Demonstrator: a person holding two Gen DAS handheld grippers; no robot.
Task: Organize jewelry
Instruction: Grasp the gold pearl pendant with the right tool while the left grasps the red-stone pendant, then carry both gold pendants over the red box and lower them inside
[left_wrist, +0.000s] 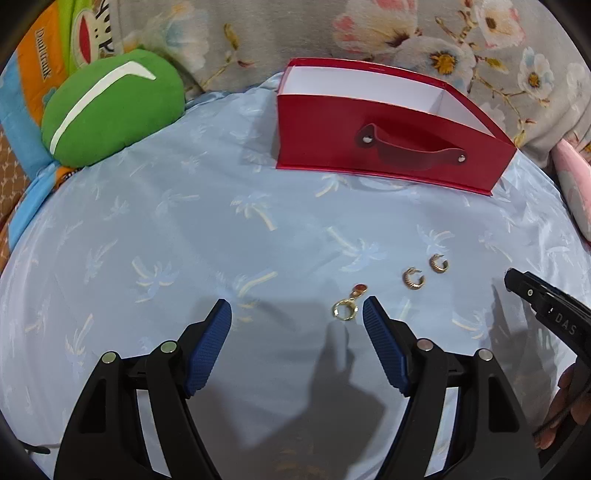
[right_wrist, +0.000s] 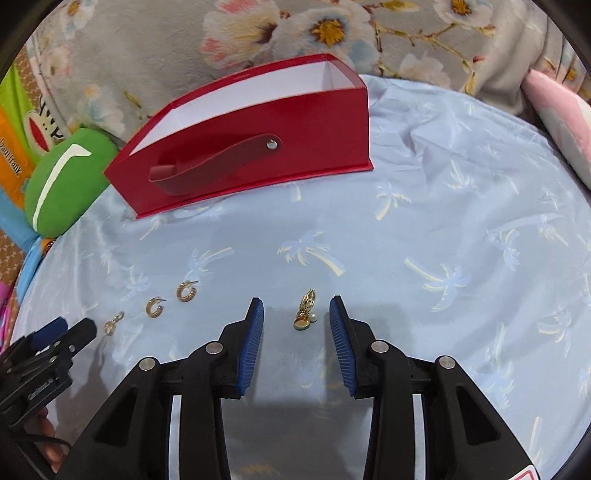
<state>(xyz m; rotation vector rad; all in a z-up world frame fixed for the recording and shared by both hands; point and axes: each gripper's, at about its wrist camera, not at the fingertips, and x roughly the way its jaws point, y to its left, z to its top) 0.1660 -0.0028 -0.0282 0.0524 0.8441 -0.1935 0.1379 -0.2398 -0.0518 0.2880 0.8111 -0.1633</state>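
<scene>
A red open box (left_wrist: 332, 147) (right_wrist: 314, 125) with a strap handle stands at the back of the blue palm-print sheet. My left gripper (left_wrist: 297, 306) is open low over the sheet. A gold hoop earring with a red stone (left_wrist: 347, 306) (right_wrist: 112, 325) lies just inside its right fingertip, untouched. Two ribbed gold hoops (left_wrist: 413, 279) (right_wrist: 156, 306) lie to the right of it. My right gripper (right_wrist: 296, 304) is open, with a gold earring bearing a pearl (right_wrist: 306, 312) on the sheet between its fingertips, clear of both pads. One right finger (left_wrist: 535, 299) shows at the edge of the left wrist view.
A green cushion (left_wrist: 110, 107) sits at the back left beside colourful printed fabric. A grey floral blanket (right_wrist: 295, 29) lies behind the box. A pink pillow (right_wrist: 561, 118) is at the far right. The person's hand (left_wrist: 569, 398) holds the right gripper.
</scene>
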